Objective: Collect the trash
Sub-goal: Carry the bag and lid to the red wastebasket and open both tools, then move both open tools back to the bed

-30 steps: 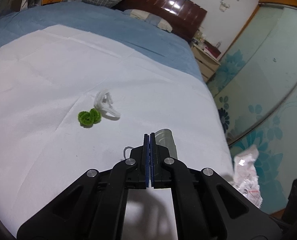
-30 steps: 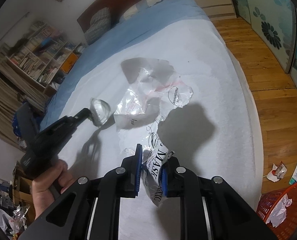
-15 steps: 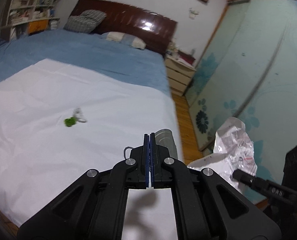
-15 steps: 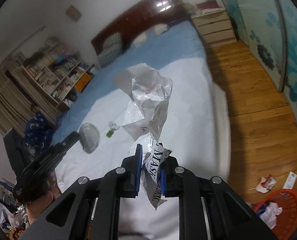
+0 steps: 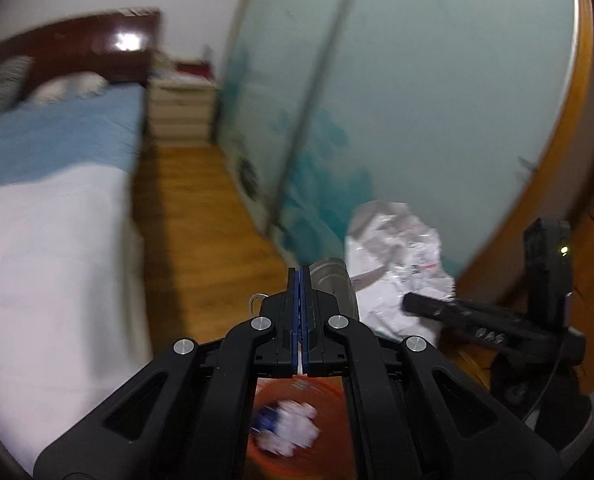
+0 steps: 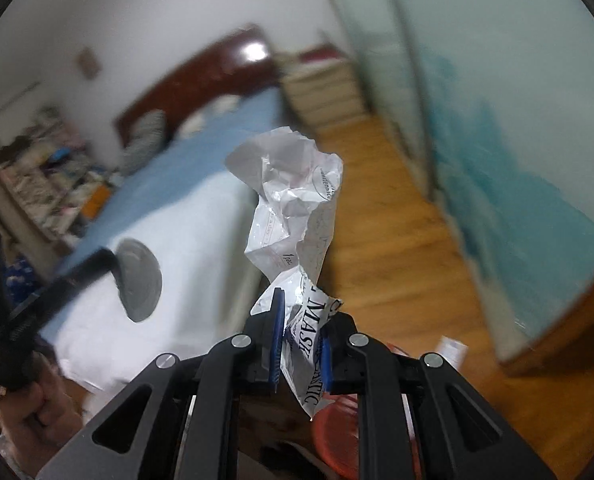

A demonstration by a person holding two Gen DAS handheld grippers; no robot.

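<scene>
On my left gripper (image 5: pixel 301 276) the fingers are pressed fully together on the rim of a grey plastic cup (image 5: pixel 333 286), which juts just right of the tips. My right gripper (image 6: pixel 302 334) pinches a crumpled white wrapper (image 6: pixel 293 204) reading "MASK", rising above its fingers. A second ago both hung over the bed (image 5: pixel 53 240); now the orange basket (image 5: pixel 297 420) lies beneath them.

open floor (image 5: pixel 201 216) between bed (image 5: pixel 49 240) and wardrobe (image 5: pixel 417 100)
</scene>
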